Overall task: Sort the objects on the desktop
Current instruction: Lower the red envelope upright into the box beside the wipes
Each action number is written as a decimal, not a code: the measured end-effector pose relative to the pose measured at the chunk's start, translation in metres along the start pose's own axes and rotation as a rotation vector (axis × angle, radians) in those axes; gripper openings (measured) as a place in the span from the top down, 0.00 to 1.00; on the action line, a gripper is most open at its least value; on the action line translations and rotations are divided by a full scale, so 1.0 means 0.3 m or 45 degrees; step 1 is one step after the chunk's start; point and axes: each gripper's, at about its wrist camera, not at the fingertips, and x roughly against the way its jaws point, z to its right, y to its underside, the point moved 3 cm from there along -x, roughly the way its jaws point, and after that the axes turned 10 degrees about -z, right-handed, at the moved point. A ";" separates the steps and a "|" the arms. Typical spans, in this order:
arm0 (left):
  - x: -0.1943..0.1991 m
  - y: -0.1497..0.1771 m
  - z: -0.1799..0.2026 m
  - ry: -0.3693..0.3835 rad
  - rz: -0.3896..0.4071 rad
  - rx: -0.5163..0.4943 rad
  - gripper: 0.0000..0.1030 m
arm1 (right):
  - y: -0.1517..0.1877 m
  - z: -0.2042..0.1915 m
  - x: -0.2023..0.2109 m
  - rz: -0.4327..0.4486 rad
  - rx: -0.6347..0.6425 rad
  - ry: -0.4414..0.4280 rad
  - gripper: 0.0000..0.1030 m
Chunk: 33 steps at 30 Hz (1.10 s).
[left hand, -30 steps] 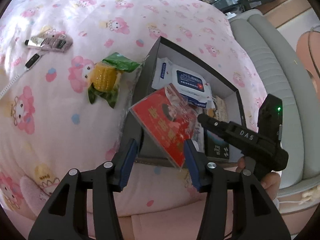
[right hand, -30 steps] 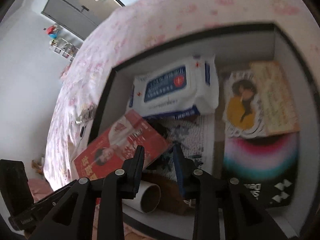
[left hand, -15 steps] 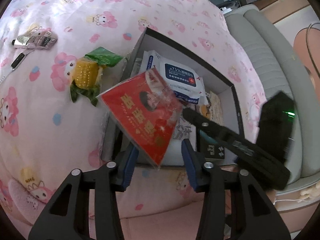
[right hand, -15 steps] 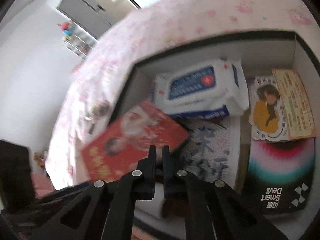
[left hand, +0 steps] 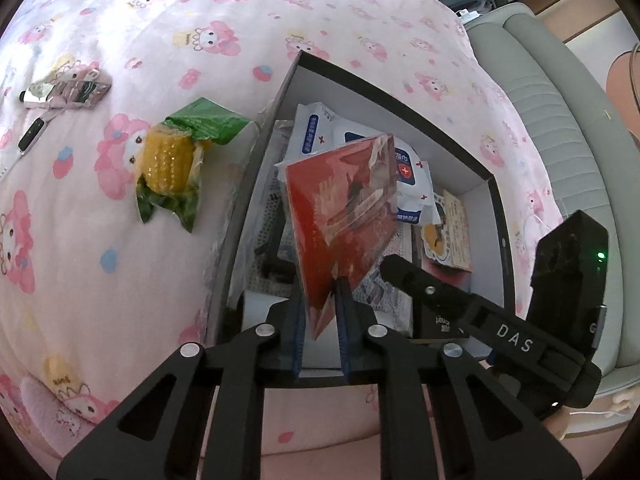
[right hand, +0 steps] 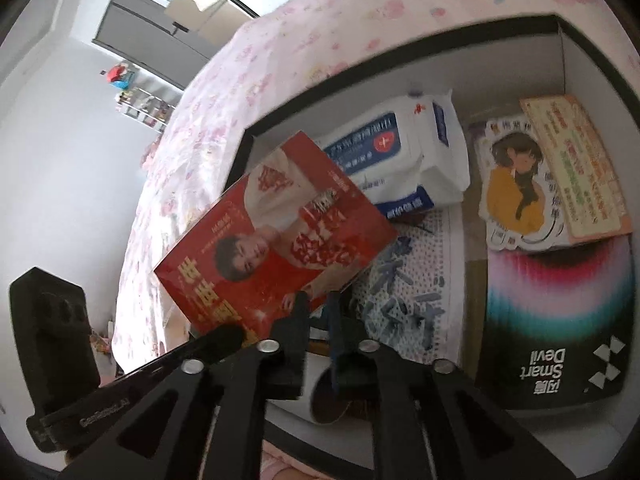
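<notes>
A flat red packet (left hand: 344, 208) with a printed portrait hangs tilted over the open black box (left hand: 400, 112). My left gripper (left hand: 320, 300) holds its lower corner between the blue pads, and the jaws are closing on it. In the right wrist view the same red packet (right hand: 276, 252) reaches down to my right gripper (right hand: 318, 312). Its jaws are opening, a narrow gap shows, and the packet's lower edge sits at their tips. The right gripper's black body (left hand: 500, 340) crosses the left wrist view's lower right.
Inside the box (right hand: 500, 52) lie a white and blue wipes pack (right hand: 392, 148), an illustrated card (right hand: 516, 184), a black "Smart Devil" carton (right hand: 556, 320) and a white roll (right hand: 320, 396). A toy corn cob (left hand: 168, 160) and a small tube (left hand: 64, 90) lie on the pink bedsheet.
The left gripper's jaws have closed in on the red packet's lower corner, and the packet has swung more upright. The right gripper's jaws shut half a second ago and have now parted a little.
</notes>
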 end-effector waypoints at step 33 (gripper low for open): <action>-0.120 -0.285 0.070 -0.129 -0.105 -0.172 0.72 | -0.261 0.024 0.188 0.335 0.071 0.287 0.70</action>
